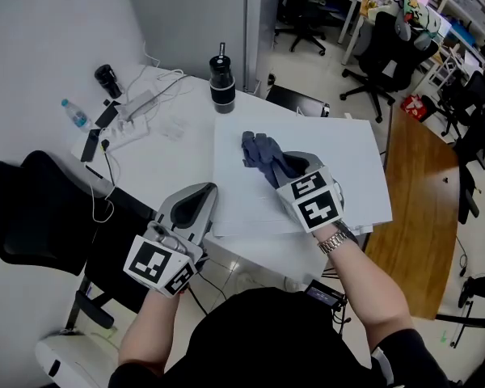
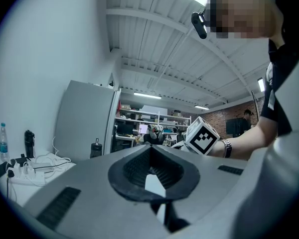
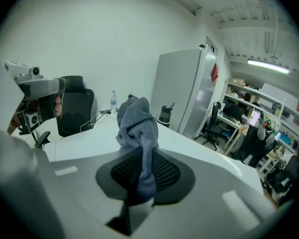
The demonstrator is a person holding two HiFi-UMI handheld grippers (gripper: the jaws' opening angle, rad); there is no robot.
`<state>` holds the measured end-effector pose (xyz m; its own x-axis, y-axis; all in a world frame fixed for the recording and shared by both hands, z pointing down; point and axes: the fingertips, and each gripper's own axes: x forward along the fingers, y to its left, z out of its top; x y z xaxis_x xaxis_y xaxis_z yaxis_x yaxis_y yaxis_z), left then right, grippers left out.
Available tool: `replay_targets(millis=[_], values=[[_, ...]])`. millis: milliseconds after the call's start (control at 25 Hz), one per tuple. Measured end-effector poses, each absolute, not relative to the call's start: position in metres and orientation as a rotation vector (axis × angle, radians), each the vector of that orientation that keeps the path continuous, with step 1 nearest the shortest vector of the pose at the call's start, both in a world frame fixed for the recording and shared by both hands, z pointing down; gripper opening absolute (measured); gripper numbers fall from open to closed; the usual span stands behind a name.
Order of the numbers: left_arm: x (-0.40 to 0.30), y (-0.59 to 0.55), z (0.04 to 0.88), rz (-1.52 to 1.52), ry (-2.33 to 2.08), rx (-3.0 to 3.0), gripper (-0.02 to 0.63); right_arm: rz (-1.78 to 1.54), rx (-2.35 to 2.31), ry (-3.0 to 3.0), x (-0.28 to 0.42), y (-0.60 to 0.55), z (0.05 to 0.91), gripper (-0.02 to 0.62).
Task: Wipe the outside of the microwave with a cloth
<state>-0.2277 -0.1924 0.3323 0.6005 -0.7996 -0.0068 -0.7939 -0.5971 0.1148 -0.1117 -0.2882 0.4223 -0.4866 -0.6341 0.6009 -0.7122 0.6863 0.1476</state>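
Note:
The microwave (image 1: 347, 168) shows from above as a white box standing on the white table. A blue-grey cloth (image 1: 259, 153) lies bunched on its top near the middle. My right gripper (image 1: 280, 170) is shut on the cloth; in the right gripper view the cloth (image 3: 136, 123) rises from between the jaws of the right gripper (image 3: 139, 178) over the microwave's white top (image 3: 84, 141). My left gripper (image 1: 202, 194) is shut and holds nothing, by the microwave's front left corner. In the left gripper view the left gripper (image 2: 152, 172) points level across the top.
A black bottle (image 1: 221, 79) stands just behind the microwave. A power strip with cables (image 1: 133, 107), a small water bottle (image 1: 74, 113) and a black cylinder (image 1: 107, 79) lie at the table's far left. A black chair (image 1: 40, 208) is at the left, office chairs (image 1: 388, 55) beyond.

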Motion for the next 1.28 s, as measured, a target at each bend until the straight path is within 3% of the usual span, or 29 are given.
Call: replay_targets(millis=[1280], values=[[-0.031, -0.19, 0.318, 0.04, -1.311, 2.784, 0.005, 0.236, 1.215, -2.236, 0.132, -0.306, 0.417, 0.055]])
